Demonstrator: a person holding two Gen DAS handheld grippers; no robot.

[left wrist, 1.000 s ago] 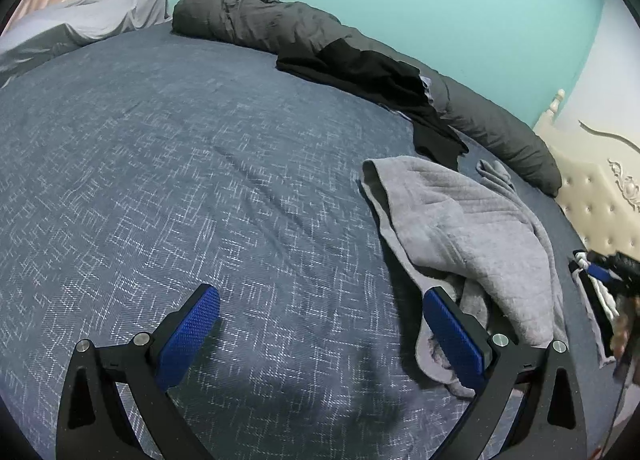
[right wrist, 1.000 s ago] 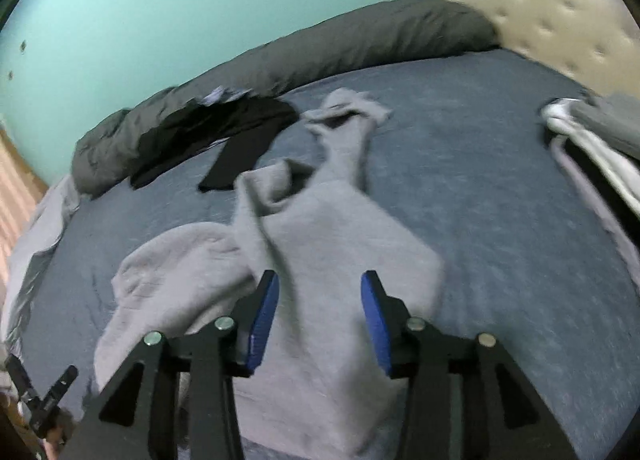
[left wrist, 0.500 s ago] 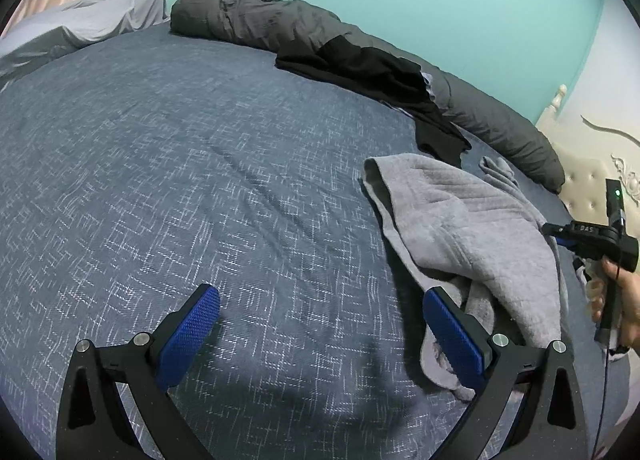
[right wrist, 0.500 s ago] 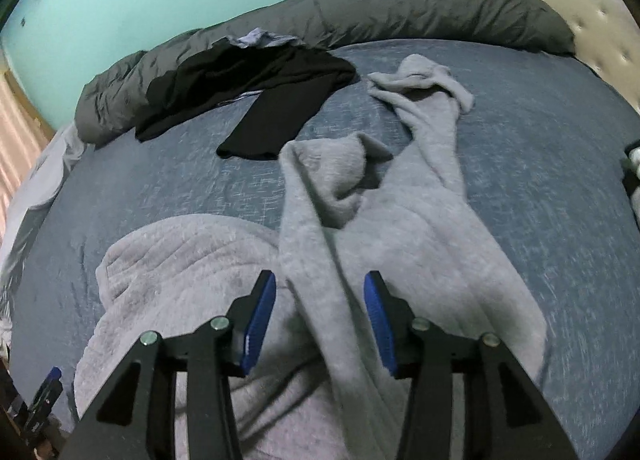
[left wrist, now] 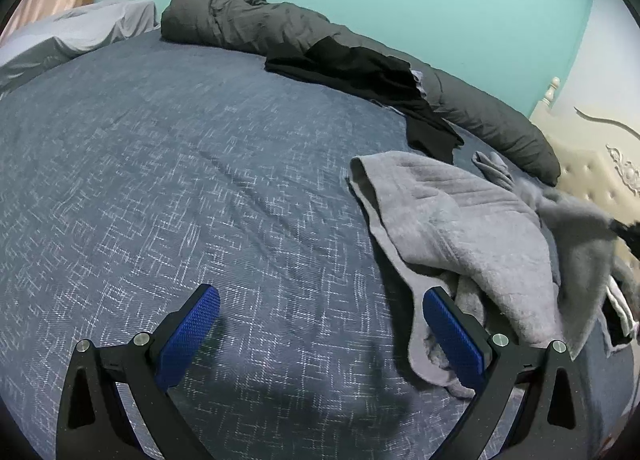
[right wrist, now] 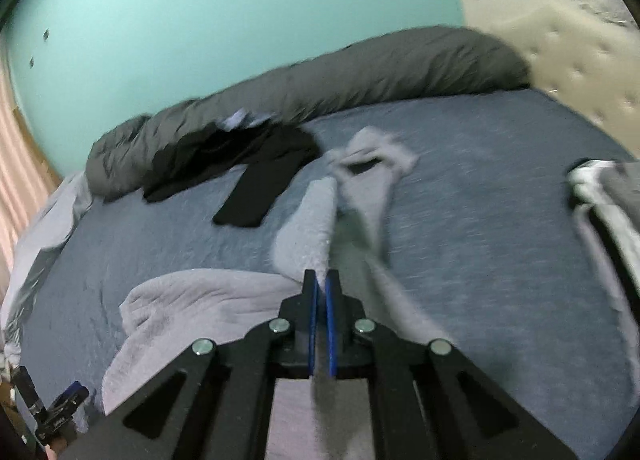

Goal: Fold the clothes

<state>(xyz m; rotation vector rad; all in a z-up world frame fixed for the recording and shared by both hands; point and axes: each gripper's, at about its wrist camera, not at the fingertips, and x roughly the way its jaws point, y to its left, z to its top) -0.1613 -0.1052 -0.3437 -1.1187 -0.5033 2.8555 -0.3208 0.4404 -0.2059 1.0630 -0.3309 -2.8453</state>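
Pinching the grey garment [right wrist: 308, 220], right tool [right wrist: 321, 280] lifts a fold.

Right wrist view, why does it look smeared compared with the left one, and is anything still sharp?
Right wrist view: motion blur smears the grey sweatshirt, black garment and headboard; only the right tool, shut on the sweatshirt, stays sharp. Left wrist view: crisp apart from fisheye bending; the open left tool casts a soft shadow on the bedspread.

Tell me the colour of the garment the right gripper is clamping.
Light grey garment, pinched by the right gripper; clearest in the left wrist view.
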